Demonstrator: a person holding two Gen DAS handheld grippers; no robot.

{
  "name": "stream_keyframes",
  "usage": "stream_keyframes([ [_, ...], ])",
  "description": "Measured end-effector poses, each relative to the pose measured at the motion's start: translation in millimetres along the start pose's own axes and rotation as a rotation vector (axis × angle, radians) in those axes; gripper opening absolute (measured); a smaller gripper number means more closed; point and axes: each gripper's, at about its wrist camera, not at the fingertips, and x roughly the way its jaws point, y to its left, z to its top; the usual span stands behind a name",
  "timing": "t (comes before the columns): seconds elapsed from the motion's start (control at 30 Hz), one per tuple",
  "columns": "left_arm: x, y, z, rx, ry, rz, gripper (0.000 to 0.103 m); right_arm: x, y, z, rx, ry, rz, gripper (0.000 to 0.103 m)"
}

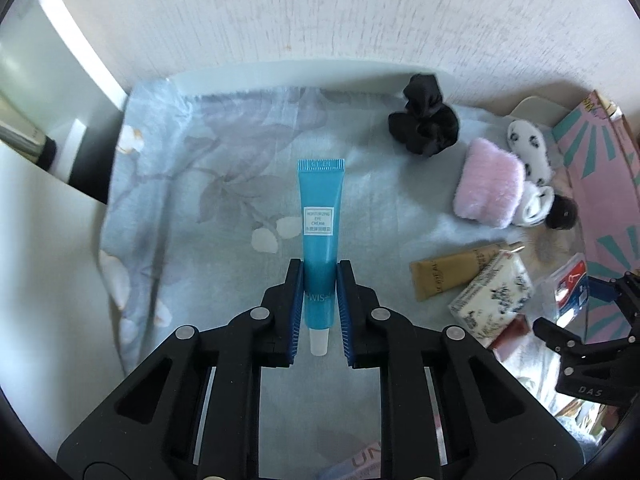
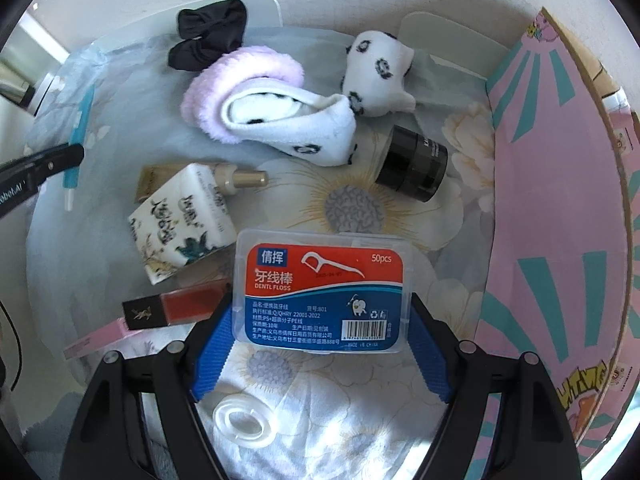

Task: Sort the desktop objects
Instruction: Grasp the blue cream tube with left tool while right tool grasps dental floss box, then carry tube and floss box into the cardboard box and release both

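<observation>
A blue eye cream tube (image 1: 318,216) is clamped low on its body between the blue pads of my left gripper (image 1: 319,276), cap toward the camera, held above the floral cloth (image 1: 200,200). From the right wrist view the same tube (image 2: 80,120) hangs at the far left. A clear dental floss box (image 2: 324,292) with a red and blue label lies on the cloth, and my right gripper (image 2: 322,300) grips it, one pad pressing each short side.
Around the floss box lie a tissue pack (image 2: 184,220), a gold tube (image 2: 236,178), a red lip gloss (image 2: 176,308), a black jar (image 2: 416,164), a fluffy headband (image 2: 240,84), a black scrunchie (image 2: 208,32) and a tape roll (image 2: 242,420). A pink cardboard box (image 2: 552,220) walls the right side.
</observation>
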Motion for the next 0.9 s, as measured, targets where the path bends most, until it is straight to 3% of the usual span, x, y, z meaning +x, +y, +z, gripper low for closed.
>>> stream_keyframes([
  [0.07, -13.1, 0.0, -0.9, -0.002, -0.012, 0.004, 0.015, -8.8, 1.0, -2.9, -0.015, -0.011, -0.002, 0.076],
  [0.2, -32.5, 23.7, 33.8, -0.045, -0.043, 0.028, 0.015, -38.3, -2.9, -6.1, -0.018, -0.056, 0.003, 0.076],
  [0.47, -77.9, -4.9, 63.9, -0.030, -0.114, 0.001, 0.015, -102.7, -11.8, 2.4, -0.022, -0.146, 0.040, 0.076],
  [0.67, -94.2, -50.5, 94.9, 0.024, -0.177, -0.058, 0.015, -123.1, -34.7, 21.6, 0.013, -0.206, 0.041, 0.076],
  [0.9, -109.2, -143.3, 133.2, 0.115, -0.218, -0.155, 0.015, -145.1, -94.6, 13.0, 0.082, -0.246, -0.009, 0.076],
])
